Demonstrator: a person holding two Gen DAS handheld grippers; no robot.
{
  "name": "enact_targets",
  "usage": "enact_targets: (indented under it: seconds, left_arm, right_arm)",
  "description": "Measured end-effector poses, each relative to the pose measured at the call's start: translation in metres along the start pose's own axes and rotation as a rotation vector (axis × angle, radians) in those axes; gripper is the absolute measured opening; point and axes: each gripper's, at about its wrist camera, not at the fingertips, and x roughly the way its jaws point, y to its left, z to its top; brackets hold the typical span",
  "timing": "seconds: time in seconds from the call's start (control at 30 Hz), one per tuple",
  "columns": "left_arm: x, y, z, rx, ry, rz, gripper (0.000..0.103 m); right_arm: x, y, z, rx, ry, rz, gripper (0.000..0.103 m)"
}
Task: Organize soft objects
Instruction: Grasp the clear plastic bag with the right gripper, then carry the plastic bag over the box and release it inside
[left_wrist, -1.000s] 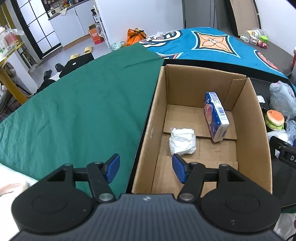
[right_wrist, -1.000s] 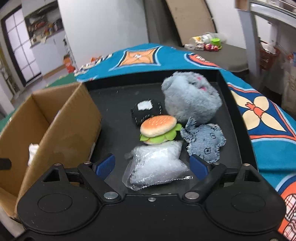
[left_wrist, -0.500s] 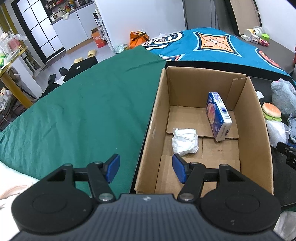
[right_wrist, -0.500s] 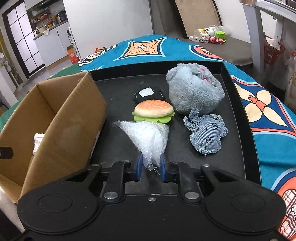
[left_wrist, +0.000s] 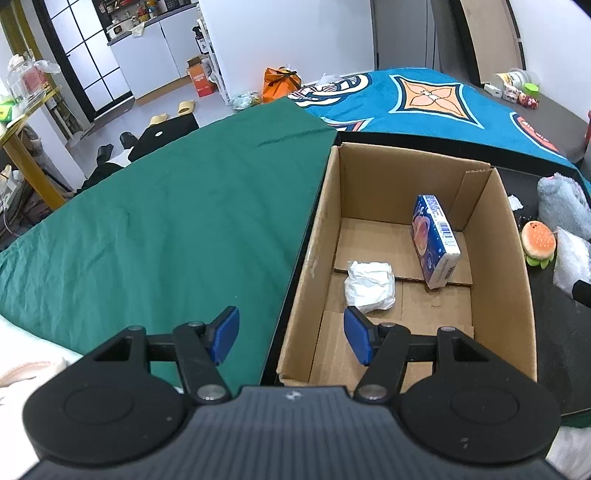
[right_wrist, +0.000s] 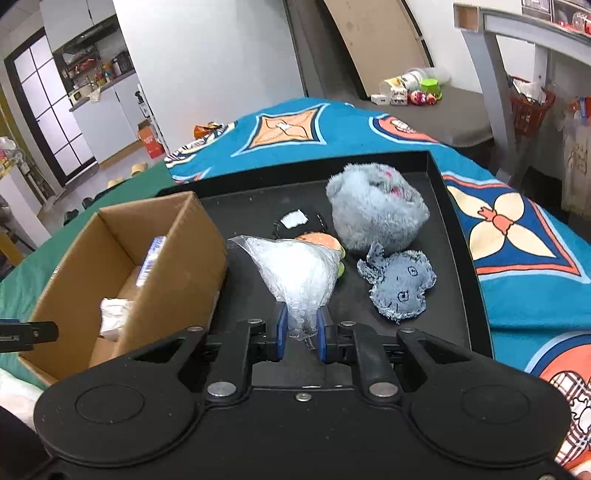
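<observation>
My right gripper (right_wrist: 300, 332) is shut on a clear plastic bag (right_wrist: 295, 275) and holds it lifted above the black tray (right_wrist: 458, 258). Behind the bag lie a burger plush (right_wrist: 334, 243), a black pouch (right_wrist: 295, 221), a grey furry plush (right_wrist: 375, 210) and a denim plush (right_wrist: 399, 288). The open cardboard box (left_wrist: 513, 266) stands left of them and holds a white crumpled wad (left_wrist: 369, 284) and a blue carton (left_wrist: 434, 240). My left gripper (left_wrist: 291, 339) is open and empty over the box's near left corner.
A green cloth (left_wrist: 166, 229) covers the table left of the box. A blue patterned blanket (right_wrist: 517, 229) lies behind and right of the tray. The box also shows in the right wrist view (right_wrist: 177, 258).
My right gripper closed on the plastic bag and has lifted it off the tray, toward the box. The left gripper has drawn back slightly and stays open.
</observation>
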Motion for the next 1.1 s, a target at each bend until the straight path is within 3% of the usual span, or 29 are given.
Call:
enact_targets:
  seconds: [0.5,1.1]
  left_arm:
    - [-0.006,0.012,-0.002,-0.035,-0.022,-0.048,0.061]
    - [0.000,0.020,-0.003,-0.072,-0.006,-0.090,0.061]
  right_arm:
    - [-0.042,0.012,0.018,-0.015,-0.097,0.017,0.016]
    - [-0.057,0.037,0.034,-0.057,-0.147,0.014,0.016]
